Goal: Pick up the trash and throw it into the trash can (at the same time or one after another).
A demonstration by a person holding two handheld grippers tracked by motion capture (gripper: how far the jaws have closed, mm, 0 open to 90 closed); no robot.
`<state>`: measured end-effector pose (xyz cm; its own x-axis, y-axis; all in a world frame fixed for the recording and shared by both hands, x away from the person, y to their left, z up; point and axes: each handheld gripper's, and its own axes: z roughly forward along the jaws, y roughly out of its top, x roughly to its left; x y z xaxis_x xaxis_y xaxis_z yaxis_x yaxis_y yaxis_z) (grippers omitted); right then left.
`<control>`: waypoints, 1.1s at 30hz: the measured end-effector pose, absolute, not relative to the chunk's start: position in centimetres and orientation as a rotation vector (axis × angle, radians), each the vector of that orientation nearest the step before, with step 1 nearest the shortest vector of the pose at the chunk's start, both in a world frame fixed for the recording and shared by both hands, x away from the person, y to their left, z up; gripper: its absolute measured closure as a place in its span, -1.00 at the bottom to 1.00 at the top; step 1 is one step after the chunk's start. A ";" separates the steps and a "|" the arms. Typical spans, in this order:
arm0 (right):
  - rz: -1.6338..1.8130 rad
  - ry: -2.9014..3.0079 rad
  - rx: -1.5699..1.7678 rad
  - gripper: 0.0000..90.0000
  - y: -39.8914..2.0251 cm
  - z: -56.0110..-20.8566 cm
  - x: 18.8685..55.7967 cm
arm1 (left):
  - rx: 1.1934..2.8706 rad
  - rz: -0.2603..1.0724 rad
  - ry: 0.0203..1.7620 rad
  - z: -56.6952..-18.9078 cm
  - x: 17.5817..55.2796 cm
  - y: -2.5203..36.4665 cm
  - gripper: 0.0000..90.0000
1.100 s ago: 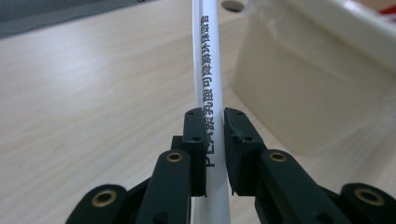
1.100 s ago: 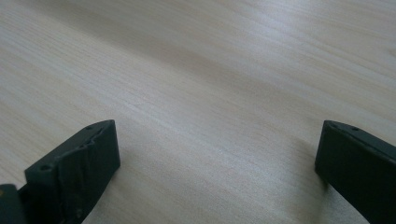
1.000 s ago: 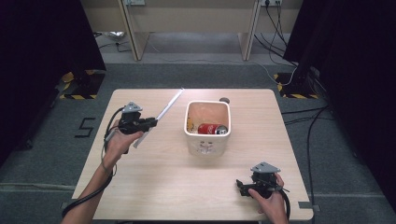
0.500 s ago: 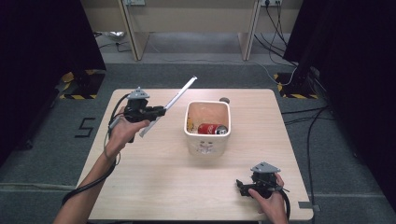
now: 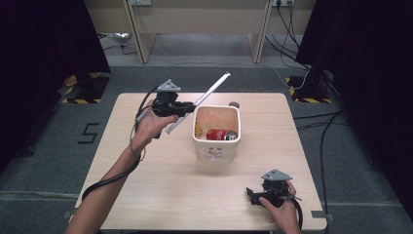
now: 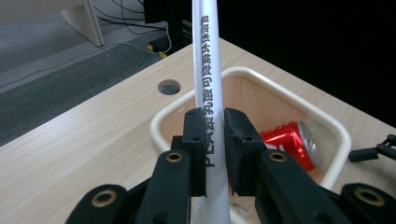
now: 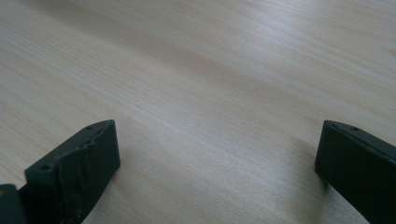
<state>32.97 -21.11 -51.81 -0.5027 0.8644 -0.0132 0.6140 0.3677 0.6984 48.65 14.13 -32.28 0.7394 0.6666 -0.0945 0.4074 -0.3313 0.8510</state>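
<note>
We are observing a long white wrapped straw being carried above the table, tilting up and away, its middle just beside the near-left rim of the cream bin. The left gripper is clamping it, both pads pressing the printed wrapper. A red can is lying on its side inside the bin. We are noting the right gripper resting on the table at the near-right corner, jaws standing wide apart, nothing between them.
</note>
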 end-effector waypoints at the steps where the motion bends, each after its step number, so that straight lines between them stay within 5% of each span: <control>1: 0.909 2.259 1.288 -1.00 -21.1 -51.8 33.0 | 1.973 0.327 0.804 -32.2 48.9 13.2 0.76; 33: 0.909 2.258 1.289 -1.00 -21.1 -51.8 33.0 | 1.997 0.300 0.744 -32.6 50.1 7.3 0.76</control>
<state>32.97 -21.09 -51.80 -0.5041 0.8635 -0.0119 0.6145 0.3684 0.6976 50.10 7.34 -32.61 0.7847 0.6135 -0.0887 0.3808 -0.3642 0.8499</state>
